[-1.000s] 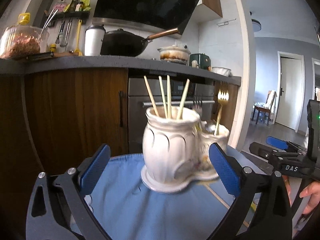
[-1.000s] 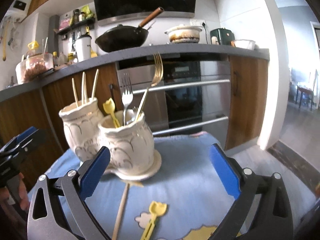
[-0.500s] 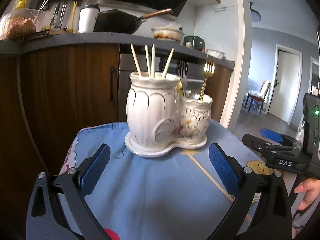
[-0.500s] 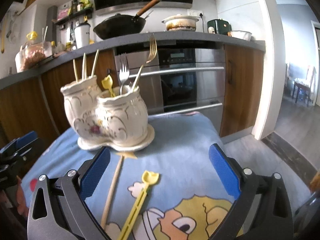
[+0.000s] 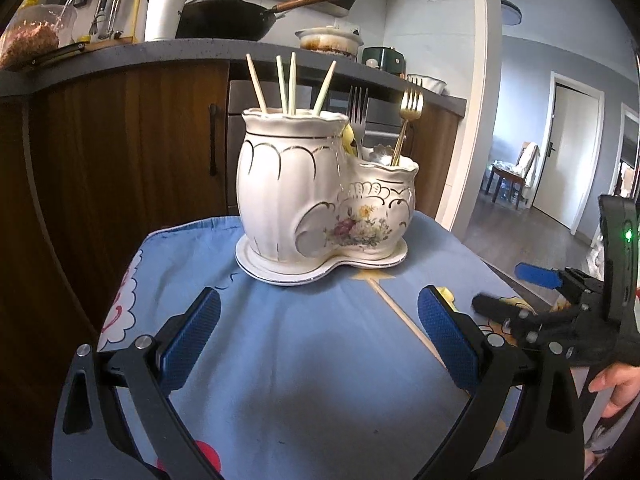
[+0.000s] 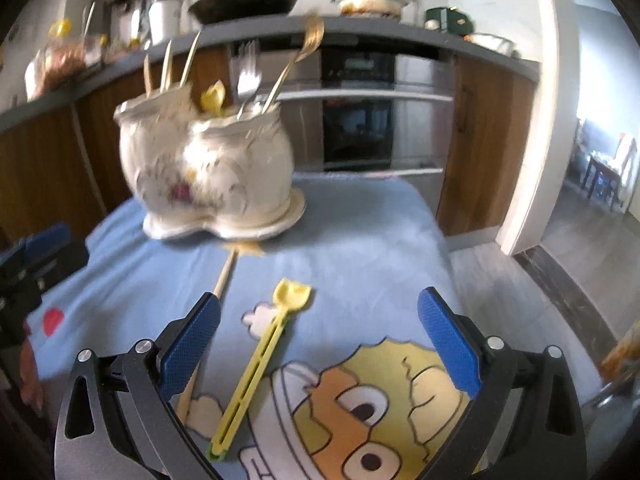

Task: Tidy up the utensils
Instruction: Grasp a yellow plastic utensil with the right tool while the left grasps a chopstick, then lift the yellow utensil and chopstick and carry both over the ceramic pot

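A white ceramic double-pot utensil holder (image 5: 320,208) (image 6: 208,172) stands on a blue cartoon cloth. Its taller pot holds several pale chopsticks (image 5: 290,82); the shorter pot holds a silver fork (image 5: 357,112), a gold fork (image 5: 408,120) and a yellow spoon. On the cloth lie a yellow spoon (image 6: 260,364) and a wooden chopstick (image 6: 224,276). My left gripper (image 5: 318,332) is open and empty, short of the holder. My right gripper (image 6: 318,340) is open above the yellow spoon, which lies between its fingers, untouched. The right gripper (image 5: 536,292) also shows in the left wrist view.
The blue cloth (image 5: 304,360) covers a small table in front of wooden kitchen cabinets (image 5: 120,160) and an oven (image 6: 360,120). A counter above carries a wok (image 5: 232,20) and jars. Open floor and a doorway (image 5: 568,160) lie to the right.
Both grippers have pulled back from the holder and tilted down toward the cloth. The right gripper now frames the yellow spoon lying on the cloth. Both stayed open.
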Motion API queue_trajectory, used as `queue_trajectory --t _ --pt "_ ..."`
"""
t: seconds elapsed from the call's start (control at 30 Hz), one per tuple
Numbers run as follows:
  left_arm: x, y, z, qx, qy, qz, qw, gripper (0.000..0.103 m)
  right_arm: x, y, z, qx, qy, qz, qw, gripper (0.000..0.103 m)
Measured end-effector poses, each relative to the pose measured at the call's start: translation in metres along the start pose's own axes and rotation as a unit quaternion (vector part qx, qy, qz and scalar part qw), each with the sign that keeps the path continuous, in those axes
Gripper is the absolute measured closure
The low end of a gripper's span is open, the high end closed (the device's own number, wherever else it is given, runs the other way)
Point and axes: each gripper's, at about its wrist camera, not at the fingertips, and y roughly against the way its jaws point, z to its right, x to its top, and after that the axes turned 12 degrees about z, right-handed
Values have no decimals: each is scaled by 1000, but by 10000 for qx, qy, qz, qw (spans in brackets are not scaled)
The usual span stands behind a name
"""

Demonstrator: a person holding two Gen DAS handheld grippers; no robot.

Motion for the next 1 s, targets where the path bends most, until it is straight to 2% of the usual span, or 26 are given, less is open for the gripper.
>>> queue_trajectory --t 0.1,0.23,0.3,0.4,0.43,0.57,0.7,0.83,1.0 --pt "-2 -3 2 -22 -22 -67 10000 6 -6 -6 -12 80 240 -281 9993 6" --pt "-2 -4 4 -47 -42 -94 9999 6 -11 -11 -15 254 189 -501 9982 9" --pt "-3 -3 5 -43 -49 -100 9999 6 -12 -15 -13 255 116 -619 9977 27" --pt "-2 -4 6 -49 -65 -106 9999 6 -13 -21 -9 296 -43 -799 9964 44" --pt "-2 -4 7 -48 -71 -108 9999 6 -13 -22 -9 297 -40 -812 9962 47" --pt "-3 -5 9 -57 -128 -127 9998 6 -12 -21 -15 405 117 -845 9955 72" --pt "-1 -7 17 -81 -276 -185 9994 6 -10 -22 -13 506 110 -849 9950 93" --pt "0 -11 29 -197 -369 -399 9983 6 -5 -21 4 554 -165 -710 9958 93" --pt "-5 -24 49 -354 -345 -906 9947 6 -1 -14 22 562 -491 -472 9961 92"
